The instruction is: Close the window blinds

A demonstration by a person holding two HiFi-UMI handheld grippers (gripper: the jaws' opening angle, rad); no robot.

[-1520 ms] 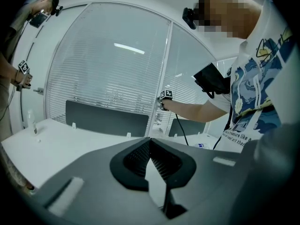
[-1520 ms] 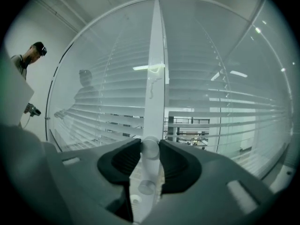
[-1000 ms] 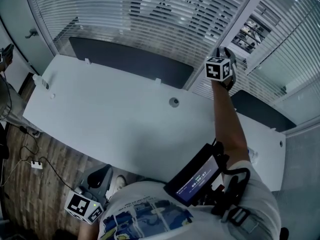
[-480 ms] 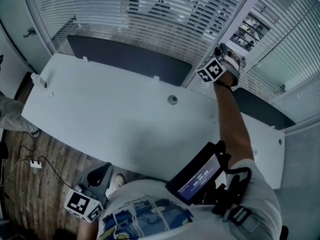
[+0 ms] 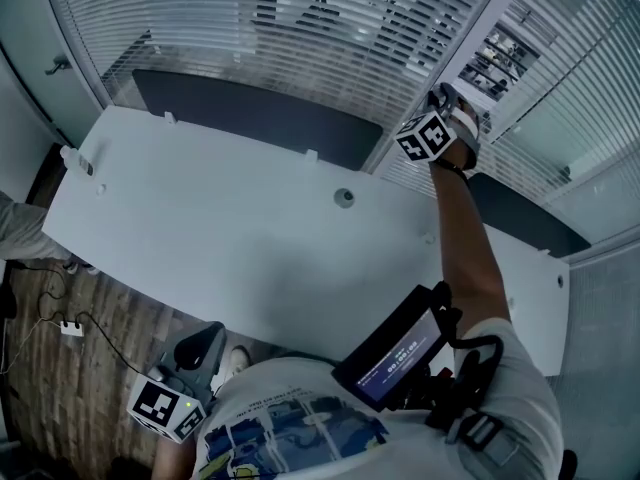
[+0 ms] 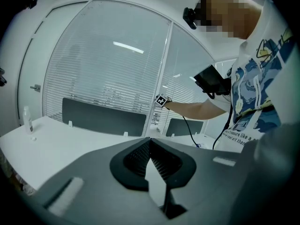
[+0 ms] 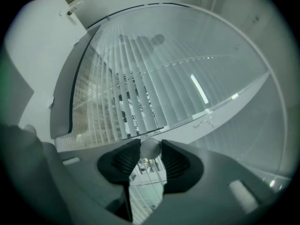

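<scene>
A long white desk [image 5: 230,238] runs along a glass wall. It is bare but for a round grommet [image 5: 344,198] near its middle and a small bottle [image 5: 78,160] at its left end. Two dark screens [image 5: 260,118] stand on its far edge, one on each side of a white post [image 5: 470,48] in the glazing. The blinds [image 5: 330,28] hang along that wall. Most slats lie nearly shut, but in a patch by the post they are tilted open enough to show a room beyond. Wood floor [image 5: 50,368] with a power strip [image 5: 72,328] and cables lies left of the desk. The right gripper [image 7: 150,143], held out at arm's length to the post, has its jaws clamped on a pale round knob [image 7: 150,150] right at the ends of the slats, with the pads touching it on both sides. The left gripper [image 6: 150,139] is low by the person's side, short of the desk, its jaws together at the tips with nothing in them. In the head view the knob is hidden behind the right gripper and hand, and what it is fixed to cannot be made out. The right gripper view is rolled, so the slats run upright there. The person's arm covers part of the desk's right half.
</scene>
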